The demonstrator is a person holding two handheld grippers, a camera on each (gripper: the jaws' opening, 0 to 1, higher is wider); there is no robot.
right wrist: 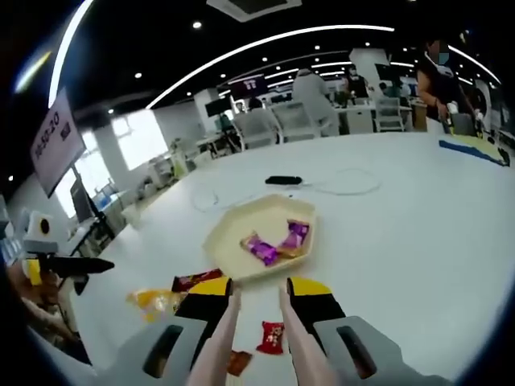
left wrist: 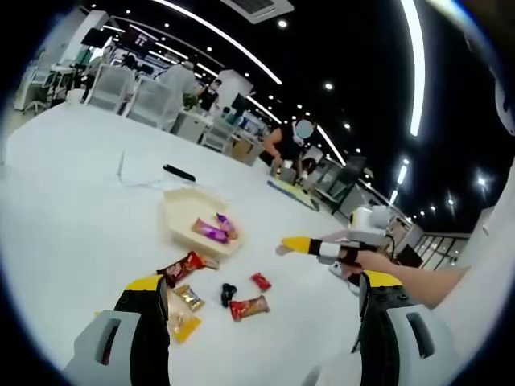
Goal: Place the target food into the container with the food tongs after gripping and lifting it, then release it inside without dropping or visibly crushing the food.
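Observation:
A cream hexagonal tray (left wrist: 179, 211) (right wrist: 233, 233) lies on the white table and holds two purple-wrapped sweets (left wrist: 212, 232) (right wrist: 262, 250). Loose snacks lie in front of it: a dark red bar (left wrist: 183, 267) (right wrist: 193, 280), a small red packet (left wrist: 261, 281) (right wrist: 272, 338), an orange-red bar (left wrist: 249, 306) and yellow packets (left wrist: 185, 299) (right wrist: 153, 300). My right gripper (right wrist: 261, 293) (left wrist: 322, 245) is shut on pale food tongs (right wrist: 221, 338), whose two arms stand apart above the small red packet, just short of the tray. My left gripper (left wrist: 265, 314) is open with nothing in it, above the loose snacks.
A black flat device (left wrist: 179, 172) (right wrist: 283, 180) and a white cable (left wrist: 129, 175) (right wrist: 346, 181) lie beyond the tray. A blue and yellow mat (left wrist: 294, 195) (right wrist: 475, 149) sits at the far table edge. People and chairs stand at desks behind.

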